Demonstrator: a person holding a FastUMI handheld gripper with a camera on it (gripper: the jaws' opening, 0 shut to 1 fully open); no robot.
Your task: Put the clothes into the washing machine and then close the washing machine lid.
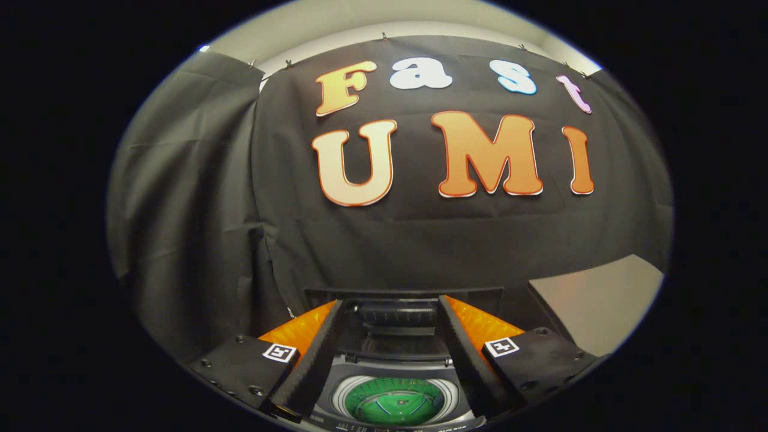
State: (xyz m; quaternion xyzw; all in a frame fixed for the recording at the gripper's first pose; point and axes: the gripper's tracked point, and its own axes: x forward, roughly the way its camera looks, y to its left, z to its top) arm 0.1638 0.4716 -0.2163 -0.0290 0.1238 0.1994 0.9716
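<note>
Gripper [393,324] above washing machine [396,384], 2 fingers spread apart, nothing held. Lid [399,315] raised at rear, drum [396,402] open between fingers. Grey table [594,300] beside machine. Black cloth wall close behind.

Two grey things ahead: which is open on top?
The grey top-loading washing machine between the open claw's fingers: its round green-floored tub shows. The pale flat surface beyond the right finger has no opening.
</note>
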